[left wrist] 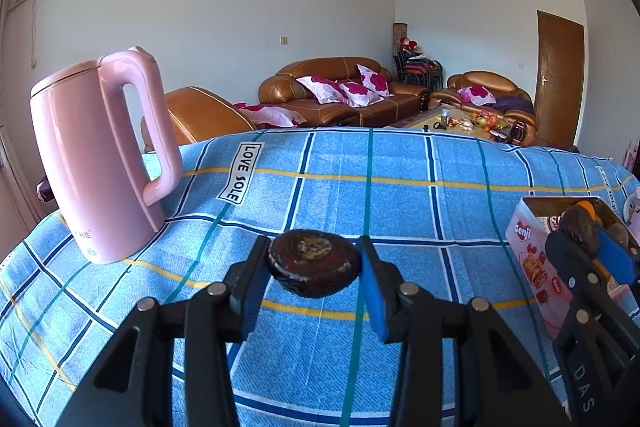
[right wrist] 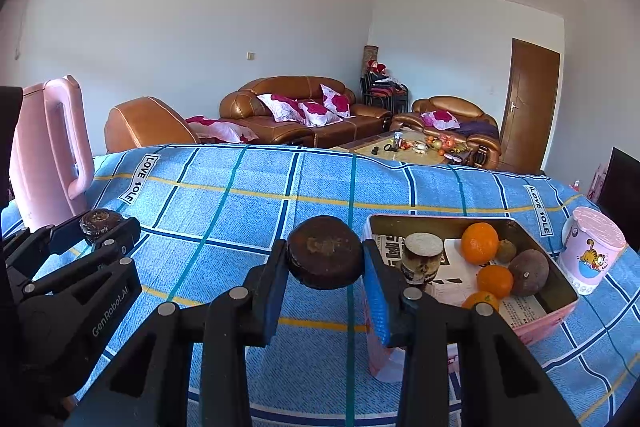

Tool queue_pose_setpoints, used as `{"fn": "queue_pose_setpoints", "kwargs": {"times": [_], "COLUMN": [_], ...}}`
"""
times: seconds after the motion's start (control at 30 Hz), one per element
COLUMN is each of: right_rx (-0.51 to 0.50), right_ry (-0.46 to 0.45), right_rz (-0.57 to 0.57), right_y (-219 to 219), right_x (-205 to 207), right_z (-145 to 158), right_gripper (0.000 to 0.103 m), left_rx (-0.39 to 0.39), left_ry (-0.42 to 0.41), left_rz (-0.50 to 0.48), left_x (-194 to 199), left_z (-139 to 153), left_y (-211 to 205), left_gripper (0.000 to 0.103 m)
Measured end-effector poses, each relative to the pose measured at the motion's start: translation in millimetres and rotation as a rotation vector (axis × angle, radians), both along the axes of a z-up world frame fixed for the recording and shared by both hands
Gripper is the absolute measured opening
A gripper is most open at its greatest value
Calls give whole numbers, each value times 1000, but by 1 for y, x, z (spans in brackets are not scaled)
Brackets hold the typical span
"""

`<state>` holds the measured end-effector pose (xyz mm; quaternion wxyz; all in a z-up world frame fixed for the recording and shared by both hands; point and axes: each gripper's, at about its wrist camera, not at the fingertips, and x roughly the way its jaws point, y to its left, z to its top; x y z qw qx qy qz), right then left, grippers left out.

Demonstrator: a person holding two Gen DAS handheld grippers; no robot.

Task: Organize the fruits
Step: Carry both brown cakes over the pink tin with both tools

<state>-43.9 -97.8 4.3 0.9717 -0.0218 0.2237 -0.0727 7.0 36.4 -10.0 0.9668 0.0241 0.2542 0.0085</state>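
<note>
A: What is the left gripper doing?

B: It is clamped on a dark brown round fruit, flat-topped and shrivelled, pinched between the two blue pads and held above the blue checked tablecloth. The pink kettle stands on the cloth to its left.

A: And the right gripper?

B: It grips a second dark fruit of the same kind, just left of the pink tin. The tin's near left corner touches or sits right behind the right blue pad; which one cannot be told.

A: What lies in the tin?

B: Three oranges, a brownish oval fruit, a small kiwi-like fruit and a stubby jar with a pale lid, on printed paper.

A: Anything beside it?

B: A pink cup with a cartoon cat stands on the cloth just right of the tin. Brown sofas fill the room behind.
</note>
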Motion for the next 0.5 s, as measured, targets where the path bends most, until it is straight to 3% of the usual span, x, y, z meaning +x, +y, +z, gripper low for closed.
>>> {"fn": "queue_pose_setpoints", "kwargs": {"times": [0.5], "right_rx": [-5], "right_ry": [-8], "right_rz": [-20], "right_y": [-28], "right_x": [-18], "right_z": [1], "right_gripper": [39], "left_rx": [-3], "left_ry": [14], "left_rz": [-53], "left_x": [-14], "left_z": [1], "left_y": [-29], "left_gripper": [45]}}
